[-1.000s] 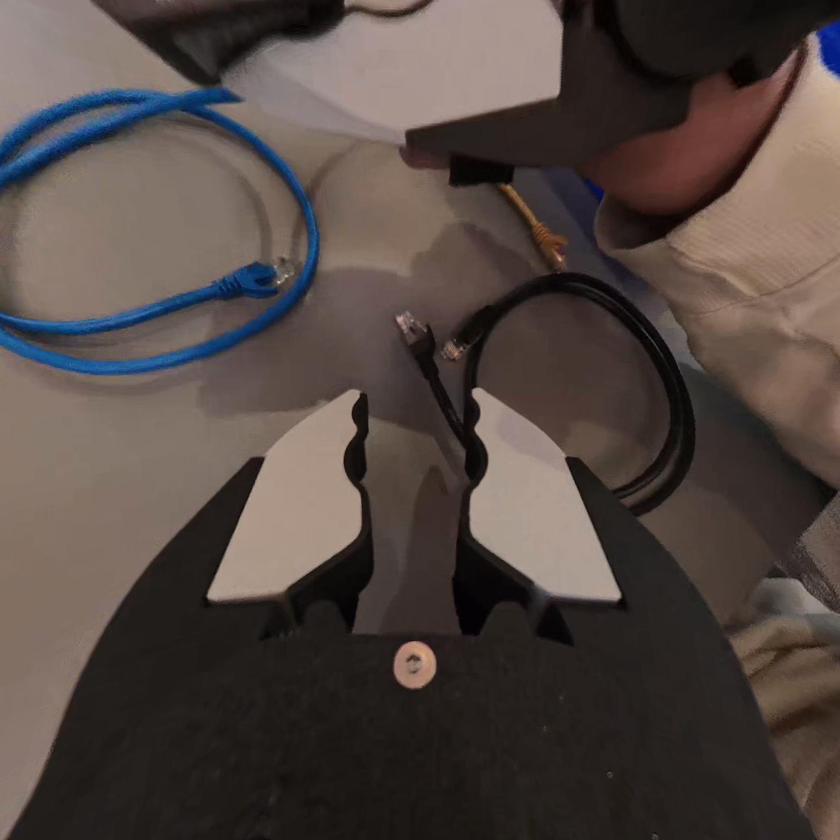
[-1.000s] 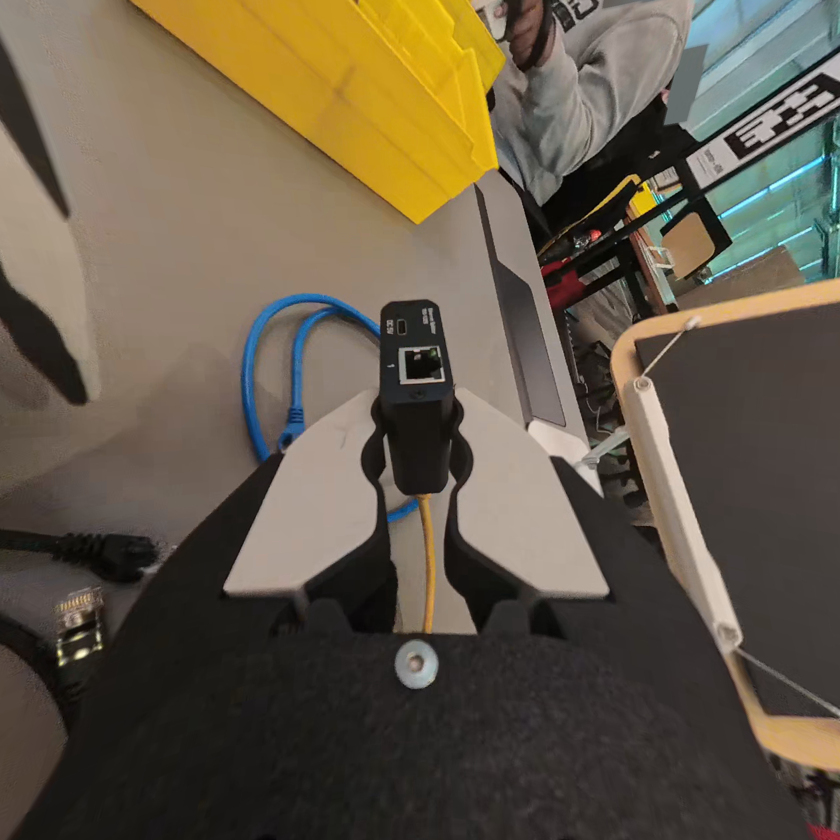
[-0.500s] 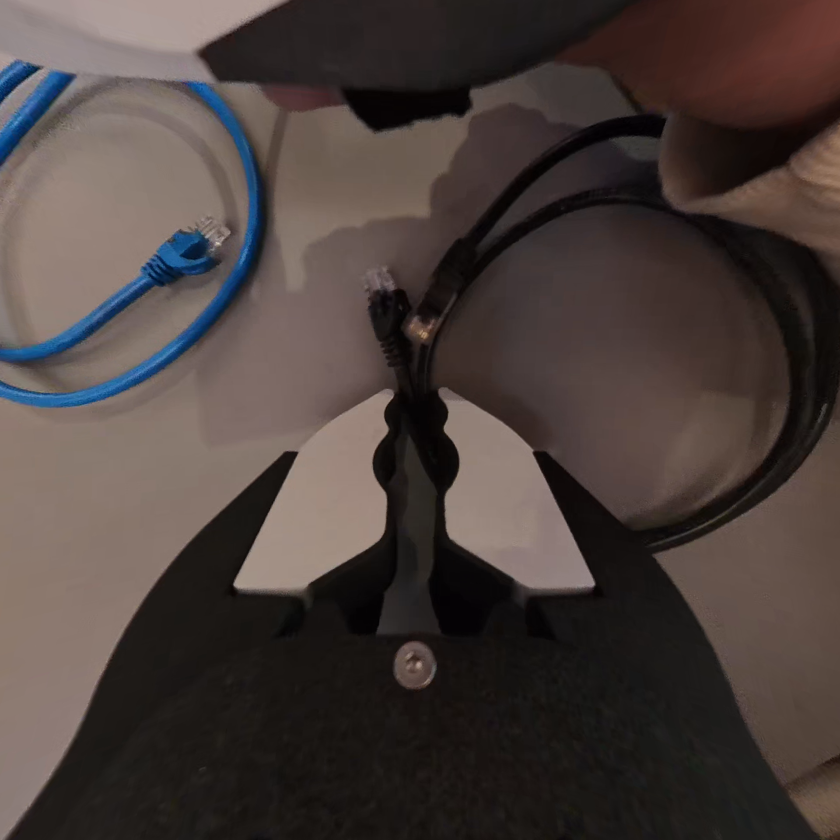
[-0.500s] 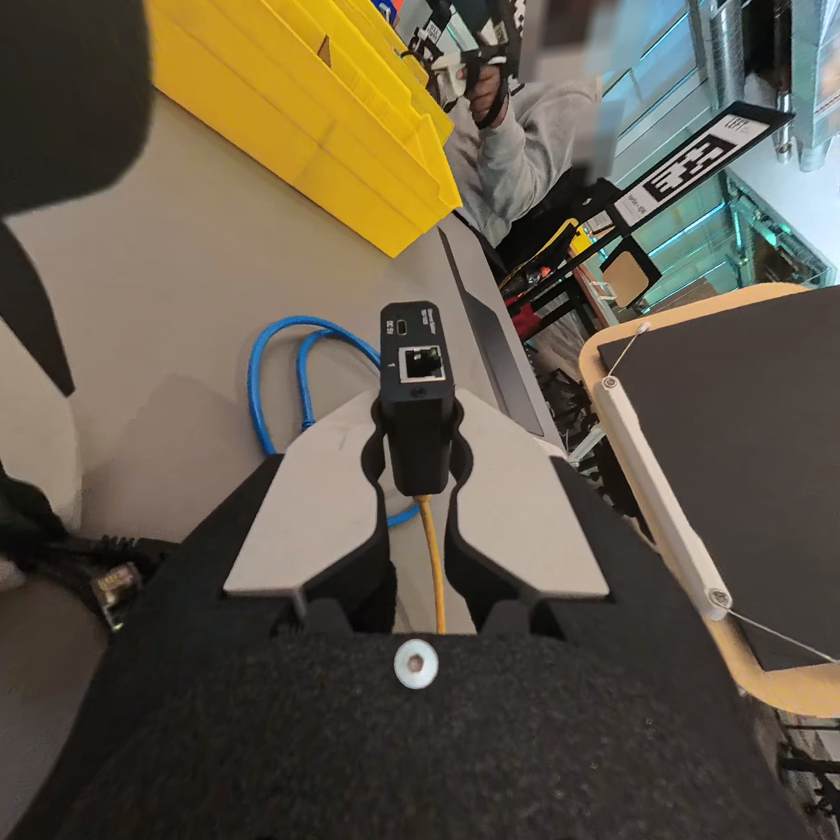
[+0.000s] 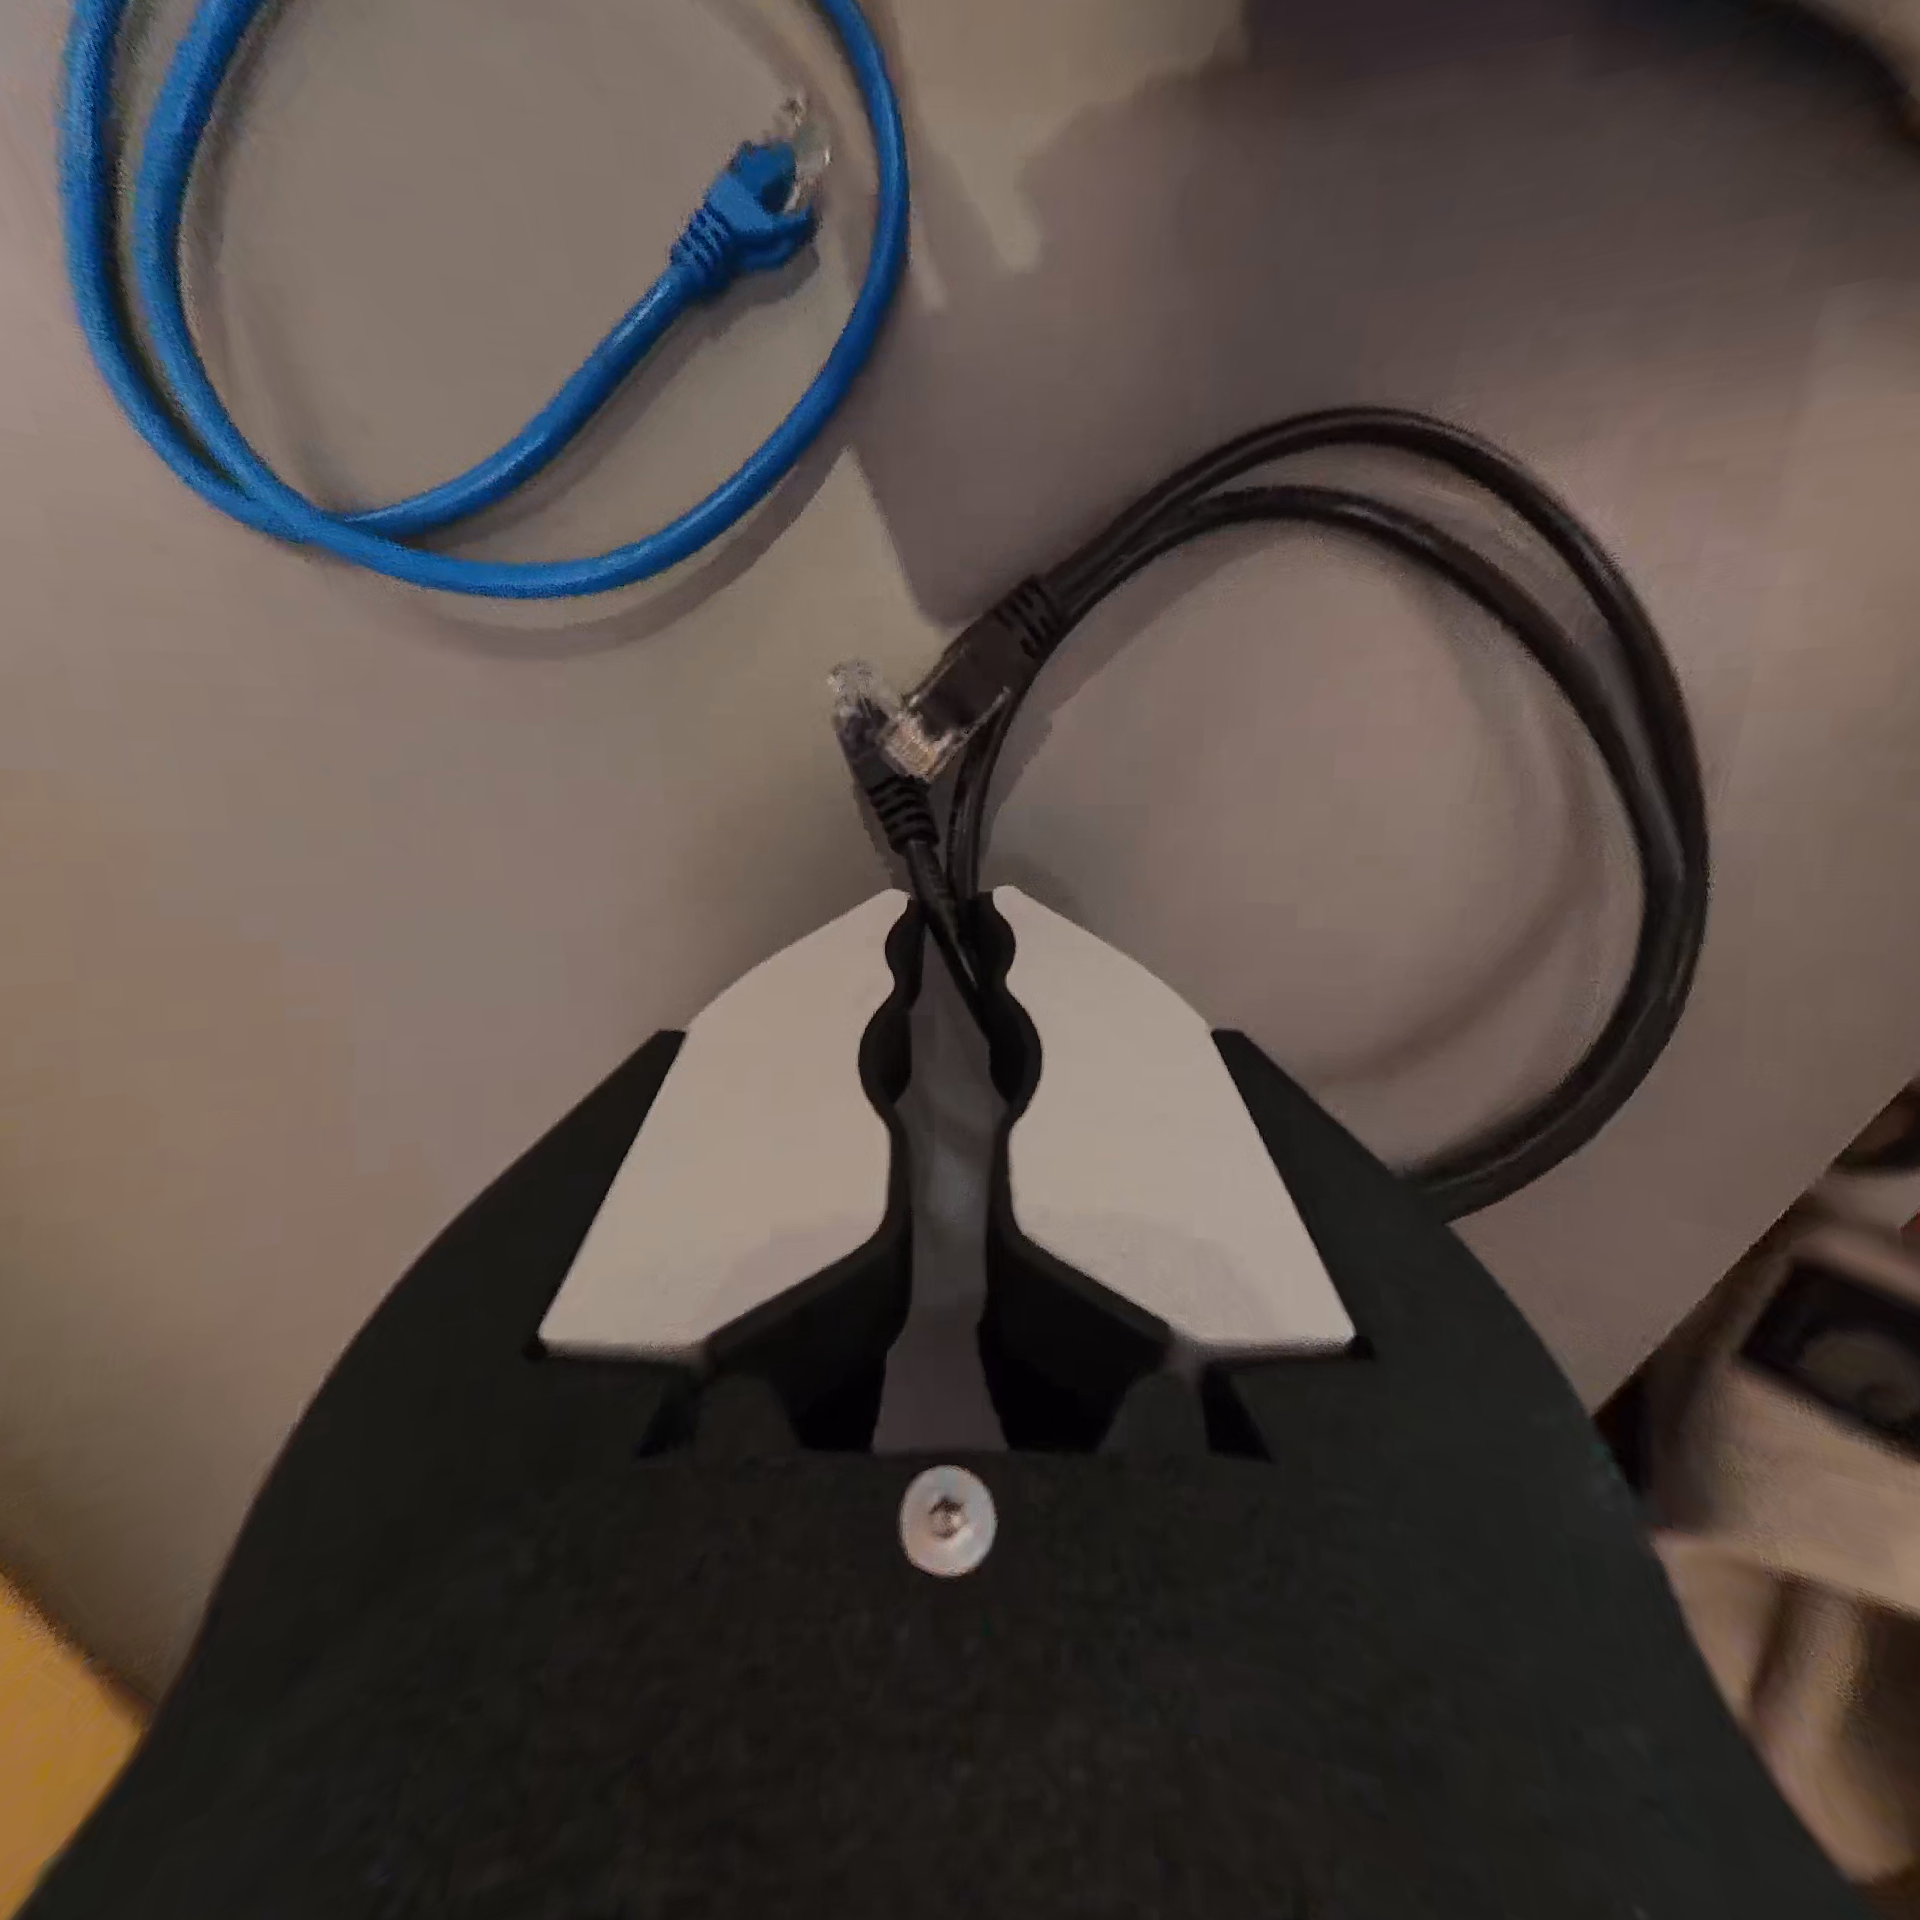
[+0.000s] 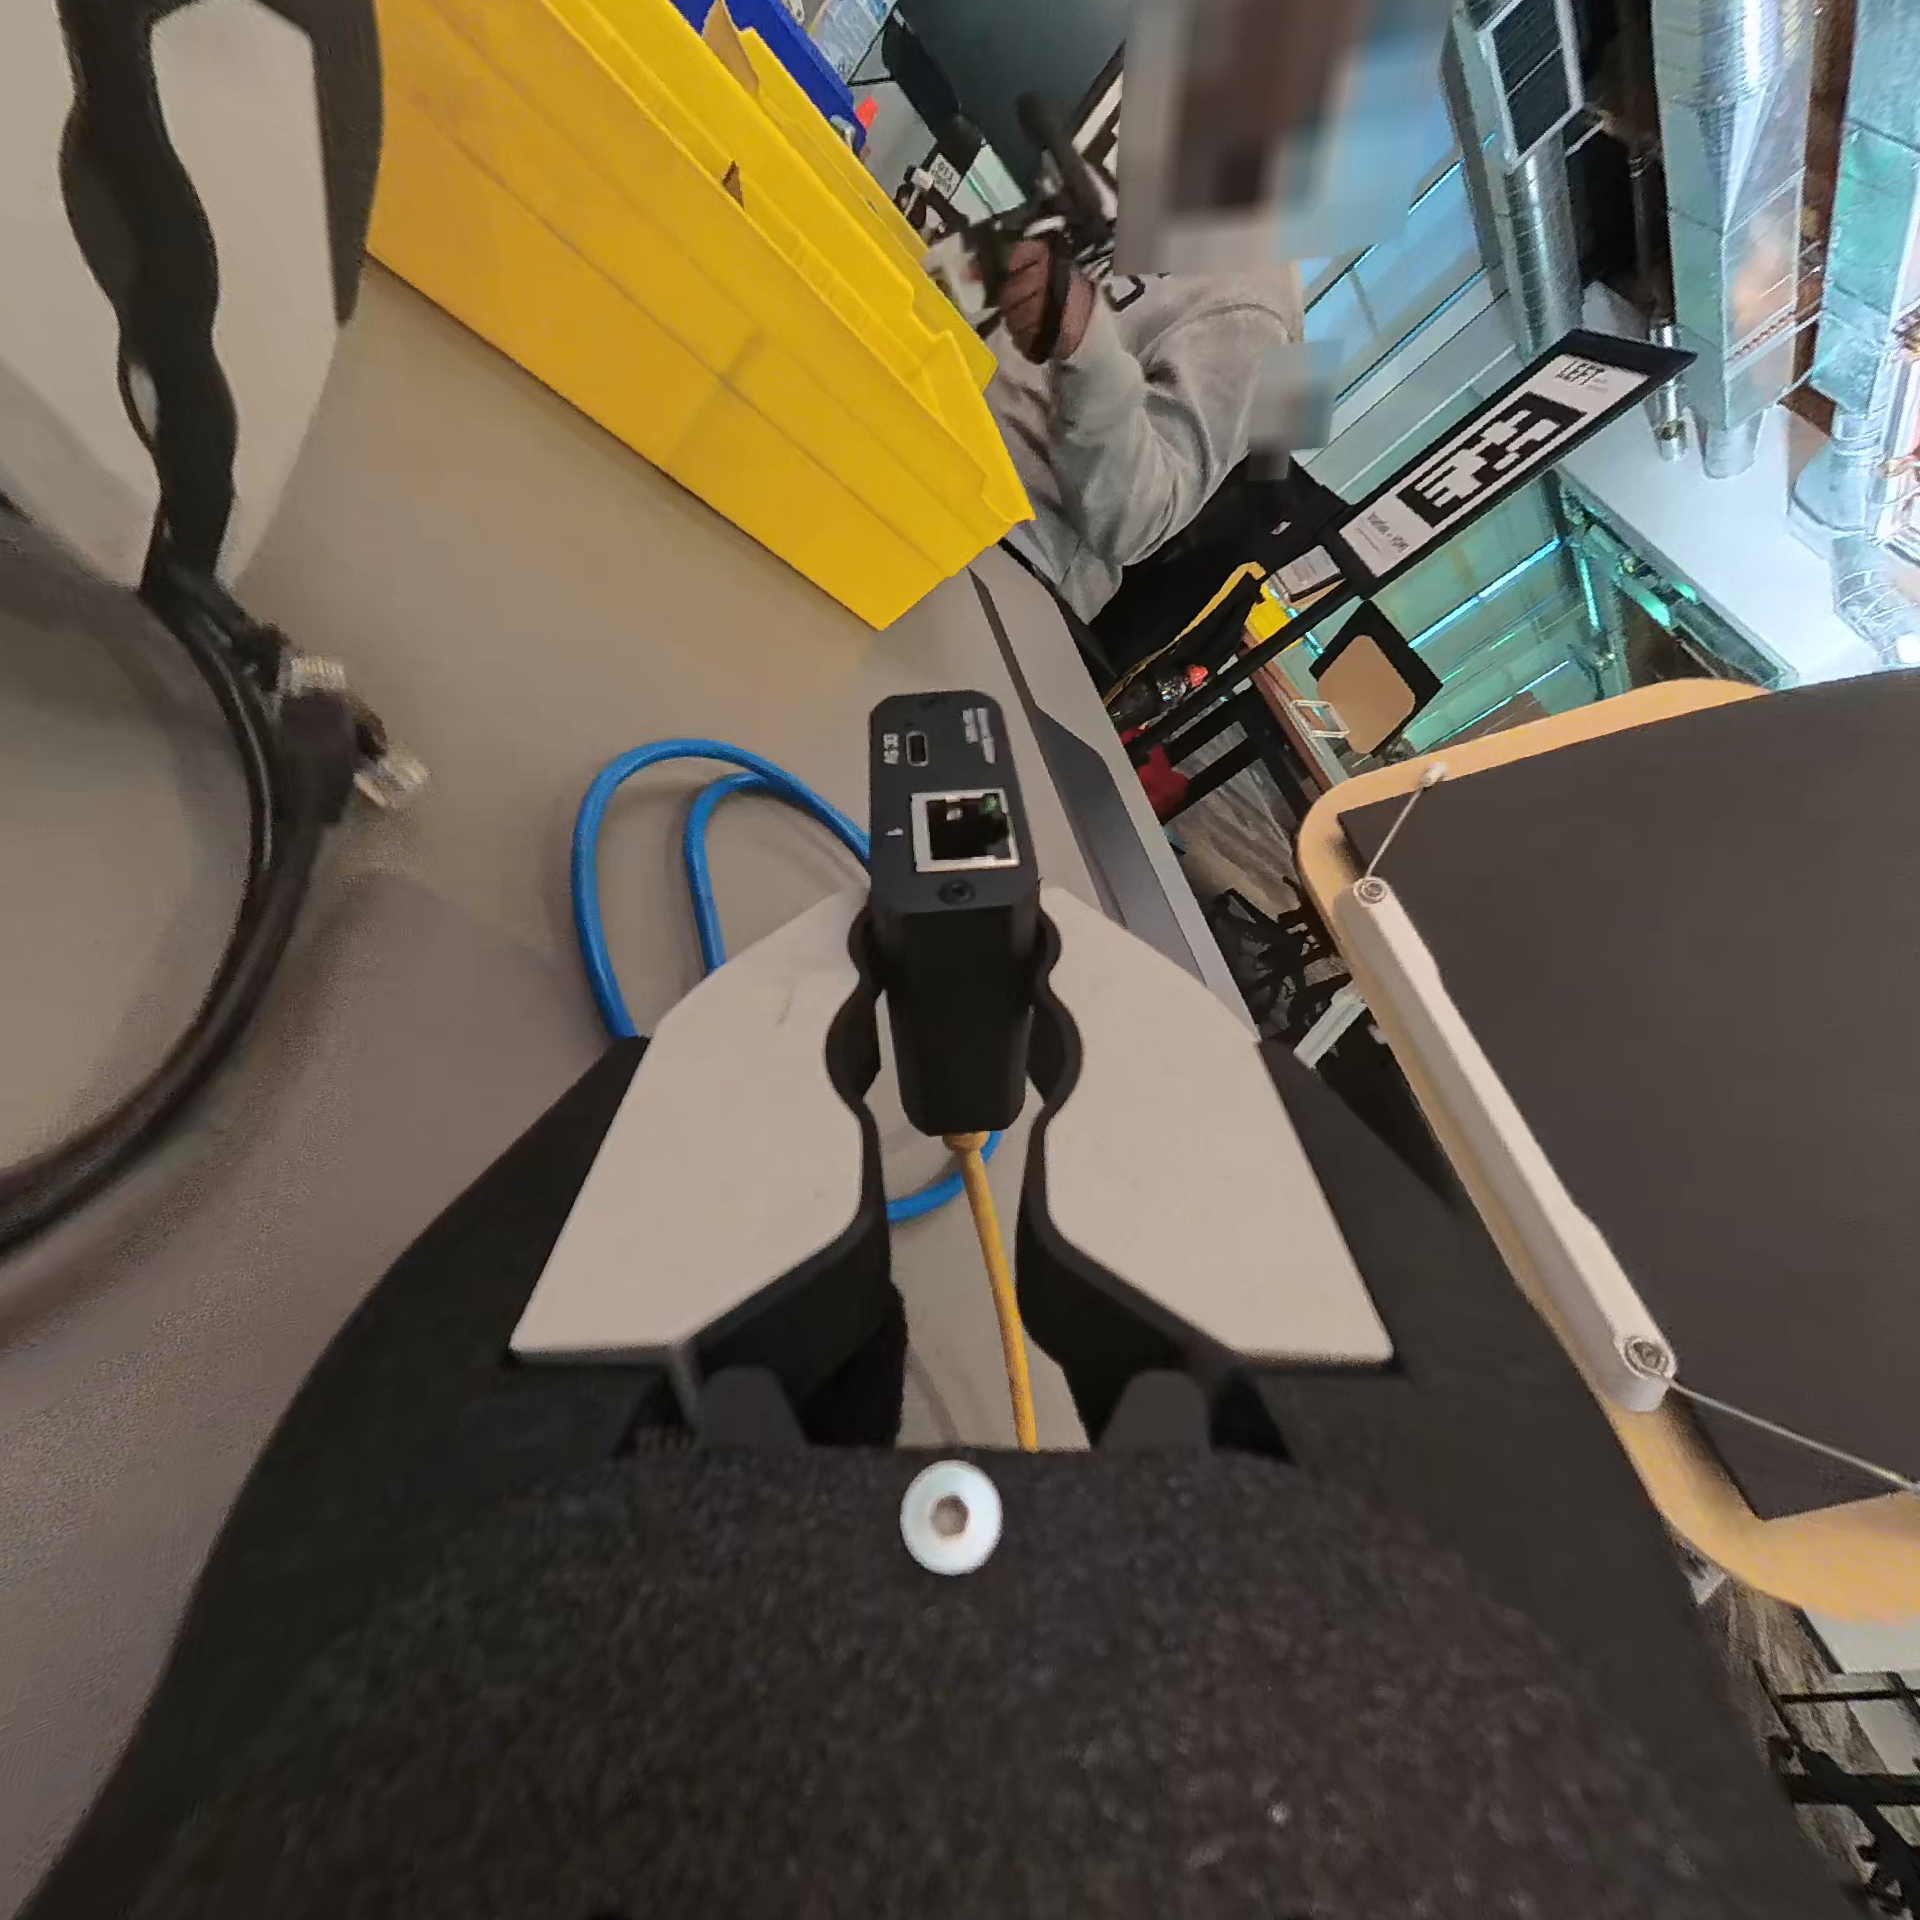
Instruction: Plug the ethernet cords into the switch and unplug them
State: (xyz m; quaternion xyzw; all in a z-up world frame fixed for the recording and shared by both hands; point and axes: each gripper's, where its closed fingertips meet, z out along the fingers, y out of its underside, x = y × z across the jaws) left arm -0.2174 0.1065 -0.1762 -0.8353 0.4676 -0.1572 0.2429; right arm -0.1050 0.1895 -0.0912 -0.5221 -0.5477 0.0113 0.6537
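My left gripper [image 5: 951, 902] is shut on a black ethernet cord [image 5: 1621, 831] just behind one clear plug [image 5: 860, 707], which sticks out past the fingertips. The cord's other plug [image 5: 940, 722] lies against it, and its loop rests on the grey table [image 5: 312, 883]. My right gripper [image 6: 954, 920] is shut on a small black switch [image 6: 951, 831], held off the table with an empty port [image 6: 964, 829] facing out. A yellow cord [image 6: 1003, 1299] hangs from the switch's rear. A blue ethernet cord [image 5: 499, 488] lies coiled on the table. The left gripper [image 6: 197, 343] and black cord [image 6: 260, 831] also show in the right wrist view.
Yellow bins [image 6: 675, 312] stand at the table's far side. A closed laptop [image 6: 1091, 810] lies beyond the switch. A chair with a tan rim [image 6: 1558, 1039] is at the right. A person in a grey hoodie [image 6: 1132, 416] works farther off.
My left gripper closed on the black cord behind its plug and lifted it away from the table. My right gripper kept hold of the switch and tilted a little.
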